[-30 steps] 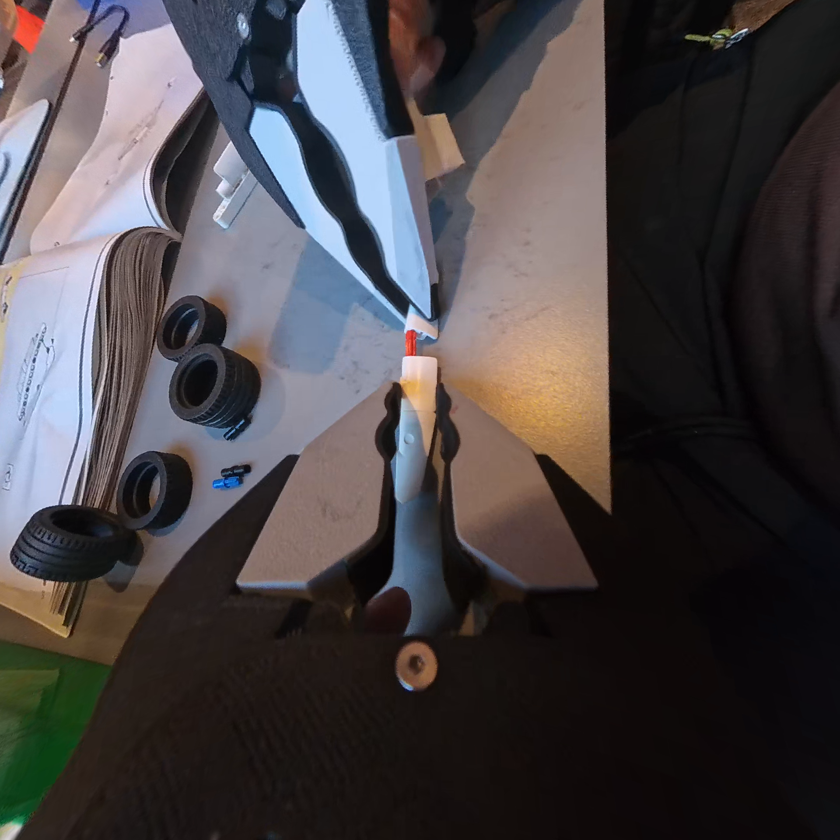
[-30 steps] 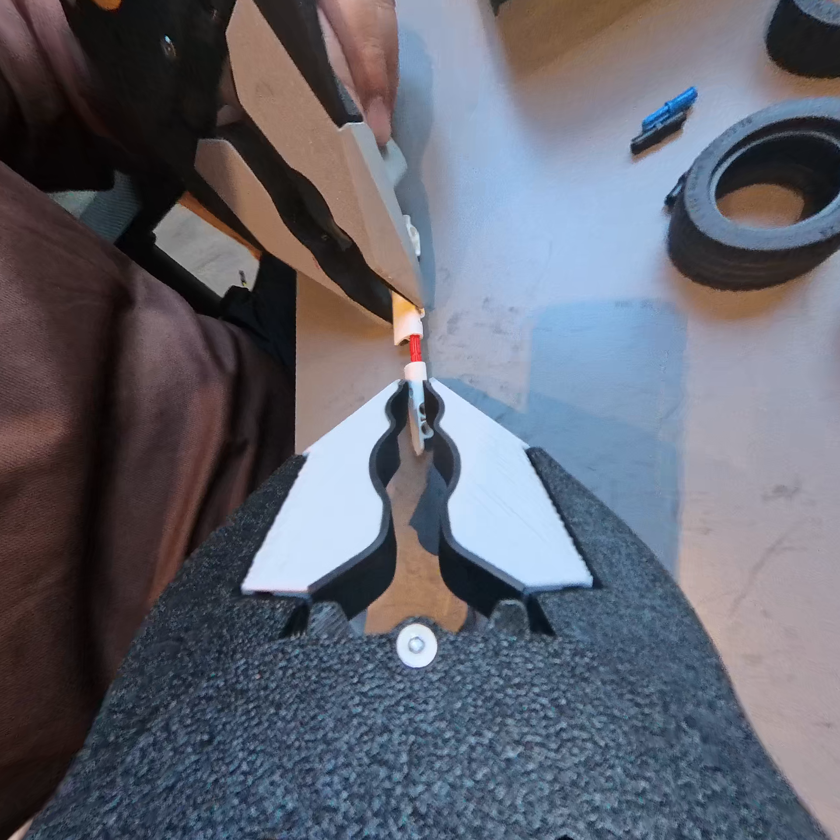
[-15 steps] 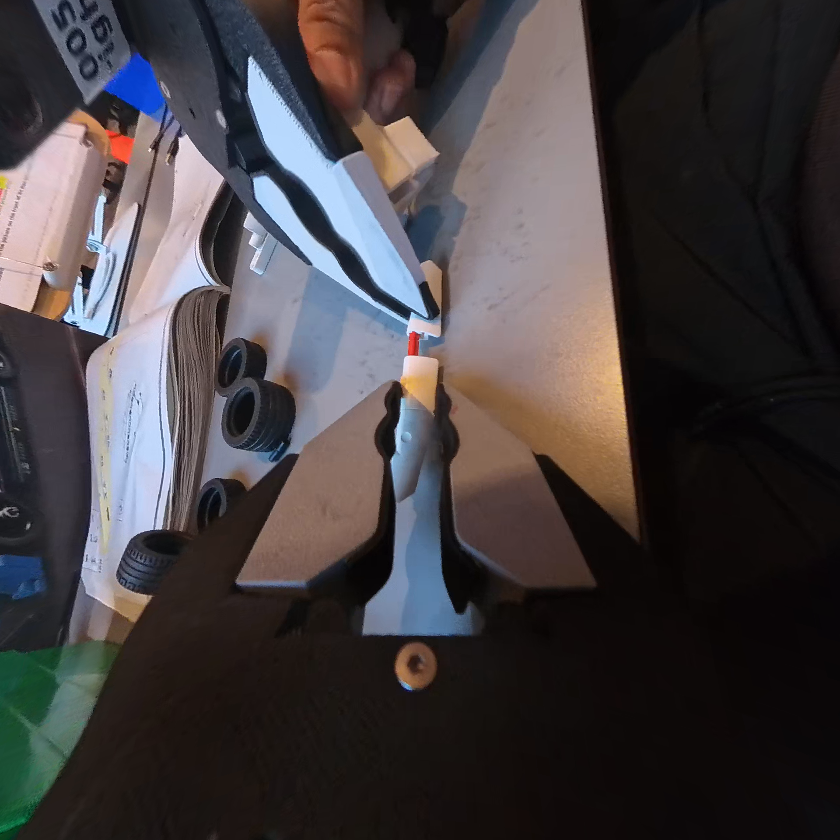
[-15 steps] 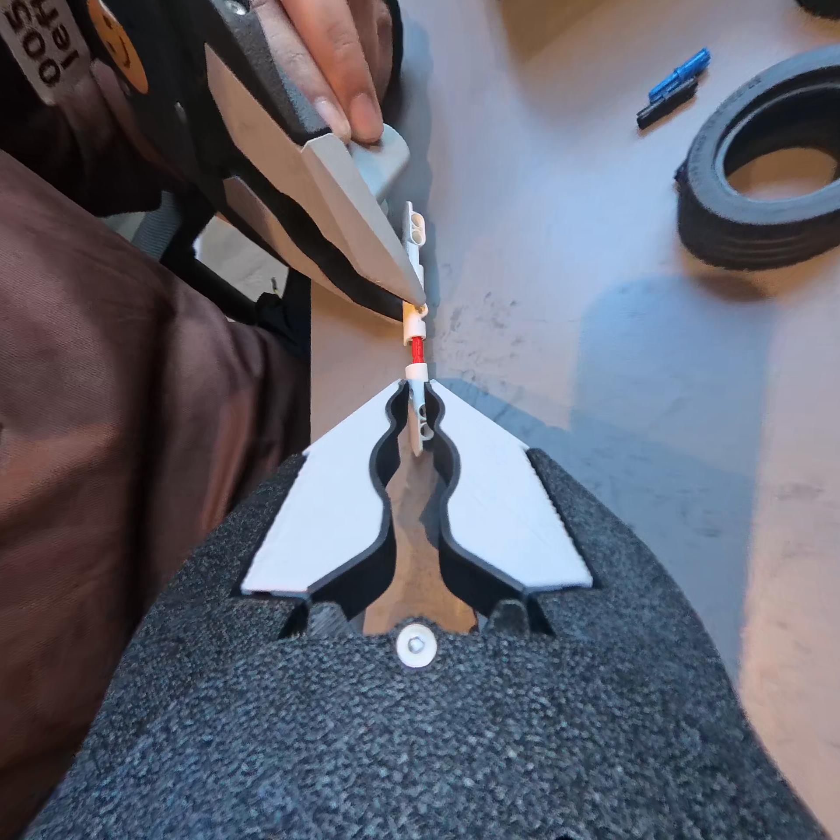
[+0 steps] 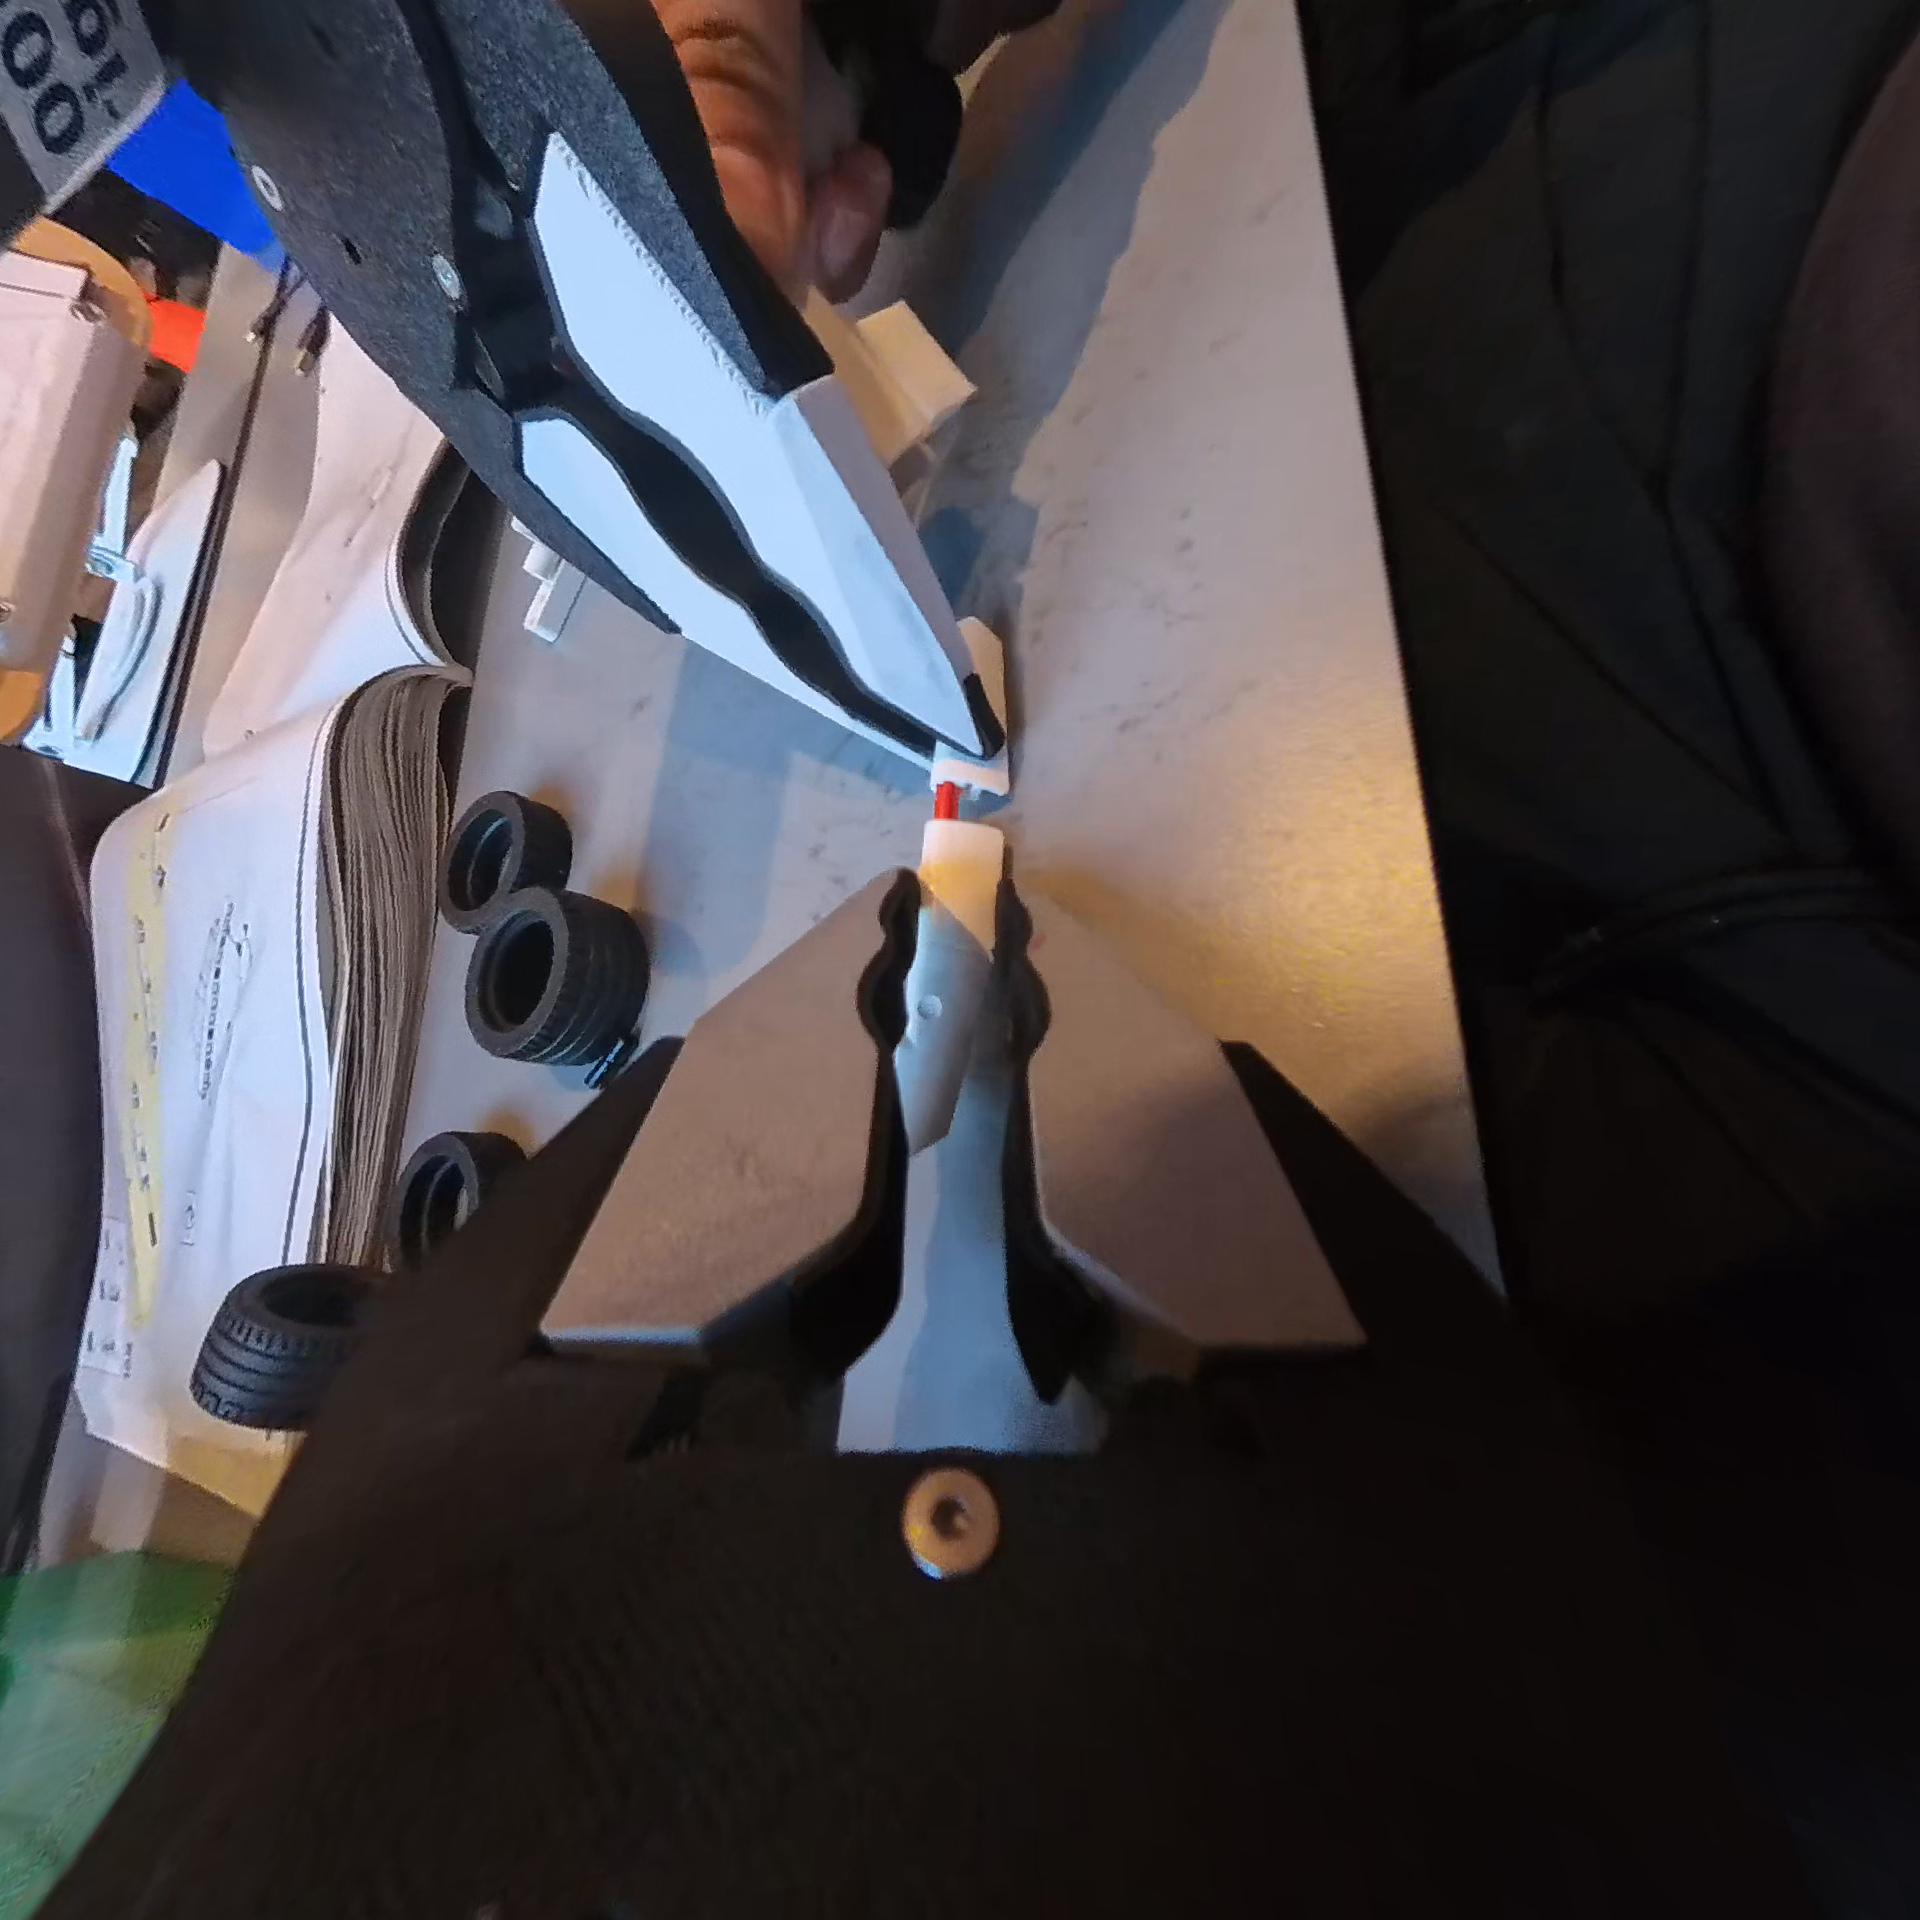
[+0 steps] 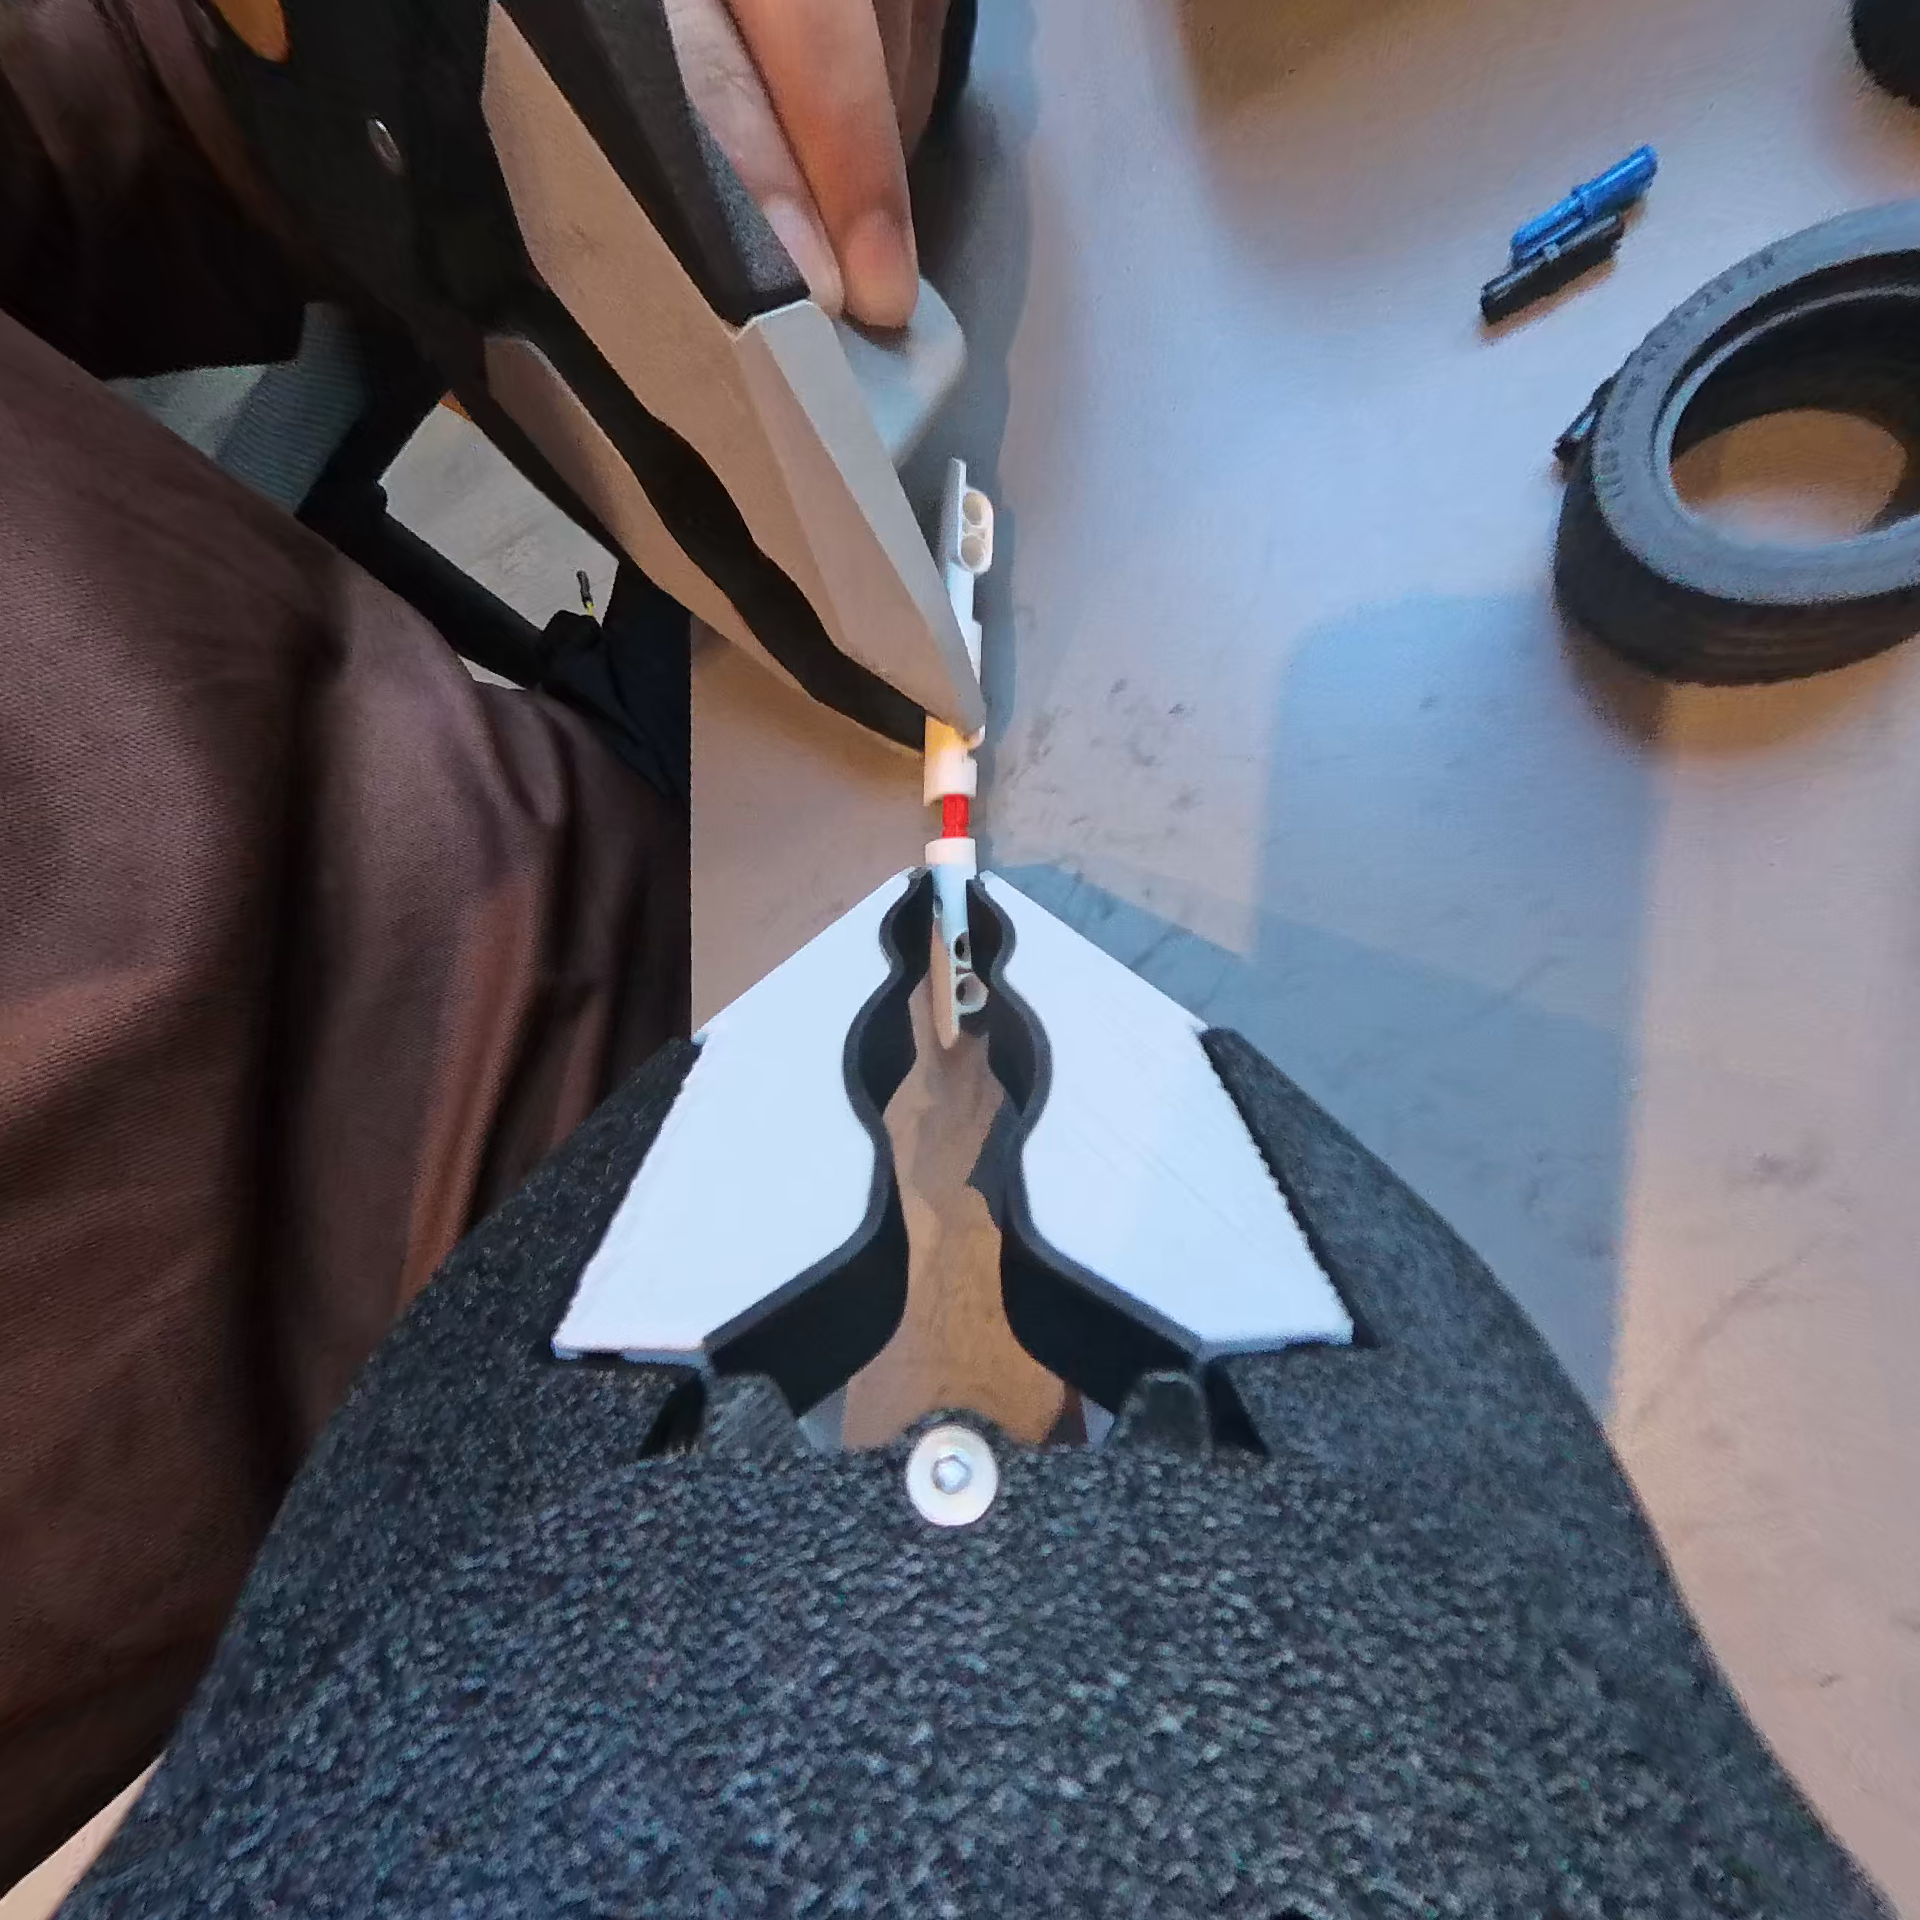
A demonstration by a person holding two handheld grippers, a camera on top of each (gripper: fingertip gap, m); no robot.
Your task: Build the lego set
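Axle (image 6: 952,814) red, ends hidden | white pieces (image 5: 951,935) clamped by both grippers

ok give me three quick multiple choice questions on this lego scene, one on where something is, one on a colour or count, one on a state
1. Where do the blue and black pins lie in the right wrist view?
A. between the right gripper's fingers
B. on the table beyond the nearest tyre
C. on the booklet

2. What colour is the short axle between the two white pieces?
A. red
B. green
C. yellow

3. How is the left gripper?
A. wide open, holding nothing
B. lying on the table
C. shut on a white piece

Answers:
1 B: the blue and black pins lie on the bare table past the tyre.
2 A: the axle is red.
3 C: the left gripper clamps the white piece; the right gripper clamps the other white piece.
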